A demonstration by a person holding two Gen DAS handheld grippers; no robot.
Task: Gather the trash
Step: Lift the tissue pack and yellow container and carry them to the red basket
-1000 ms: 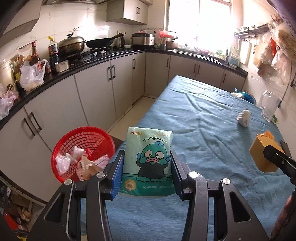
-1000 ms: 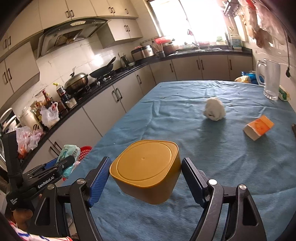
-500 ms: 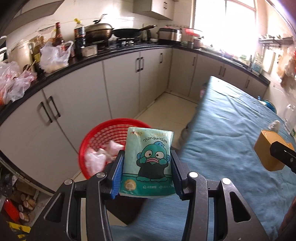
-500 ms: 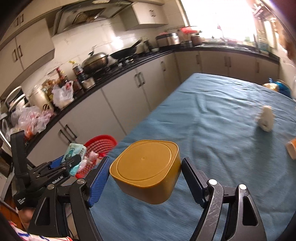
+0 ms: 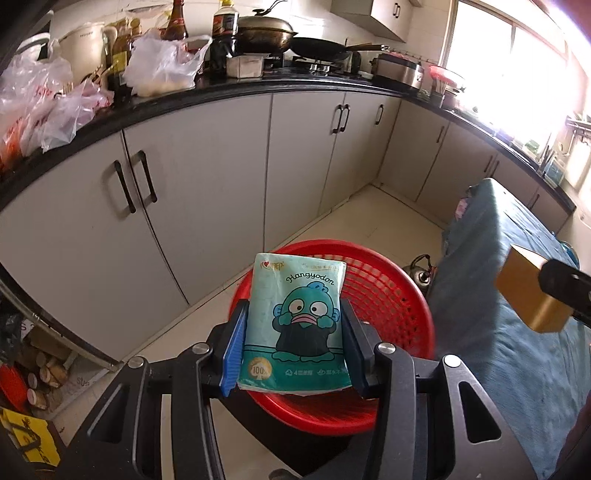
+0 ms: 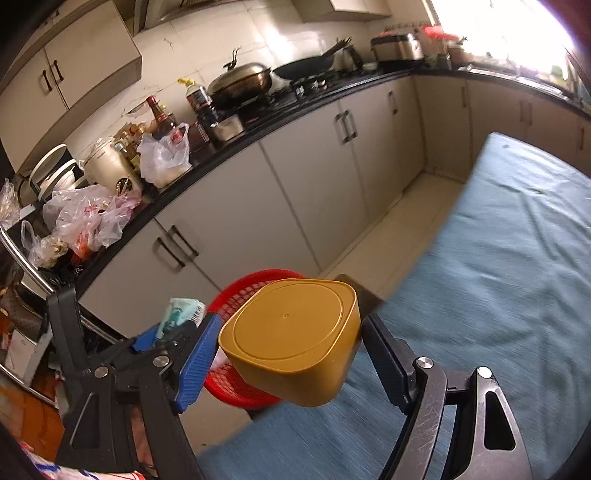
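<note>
Over the red basket (image 5: 388, 295) I hold my left tongs (image 5: 293, 343), and they squeeze a tissue pack (image 5: 295, 325) from both sides. The pack is light green with a funny blue fish face on it. It stands upright between the blue pads (image 5: 232, 350), right above the open top of the basket. The pack hides most of the inside of the basket, so I cannot tell what lies in it.

My right tongs (image 6: 291, 358) grip a yellow box (image 6: 291, 339) with round corners. The flat side of the box faces me. It hangs in the air just past the edge of the tabletop (image 6: 517, 258), which has a blue cloth on it. From the right camera, the red basket (image 6: 247, 295) sits behind and below the box, on a dark seat beside the tabletop. The left tongs (image 6: 173, 332) with the pack (image 6: 181, 314) show just left of the box.

From the left camera, the yellow box (image 5: 528, 291) is off to the right, well apart from the basket.

Behind it all is a long black counter (image 5: 221, 92) with white bags (image 5: 159, 66), bottles (image 5: 177, 22) and a big pan (image 5: 266, 33). Gray cupboards (image 5: 184, 184) stand under it.
</note>
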